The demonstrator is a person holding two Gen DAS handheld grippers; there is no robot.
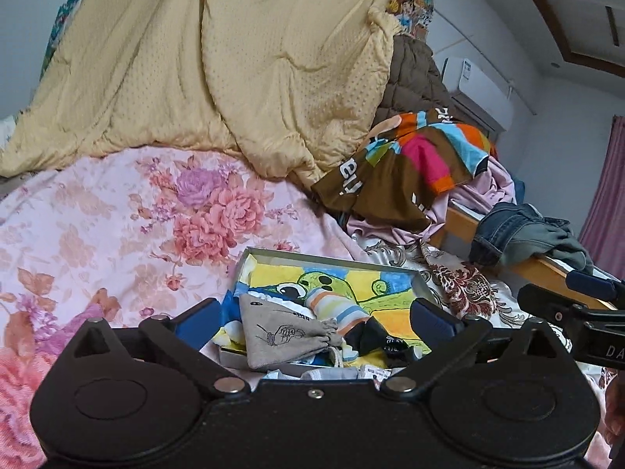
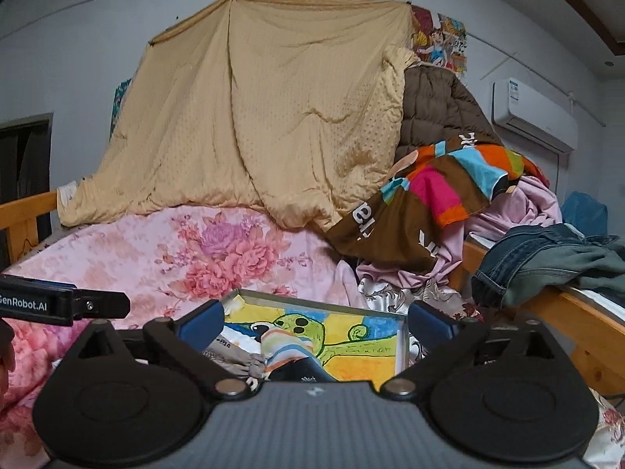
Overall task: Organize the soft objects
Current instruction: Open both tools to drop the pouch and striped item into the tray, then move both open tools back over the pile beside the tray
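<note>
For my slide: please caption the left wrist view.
Open left gripper above a tray holding a grey pouch.

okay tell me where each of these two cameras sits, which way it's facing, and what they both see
Left wrist: sits on the left gripper, looking along its open fingers at the tray of small soft items on the bed; the right gripper shows at right.
Right wrist: sits on the right gripper, facing likewise; left gripper at left.
Shared: tray, yellow quilt, floral blanket.
</note>
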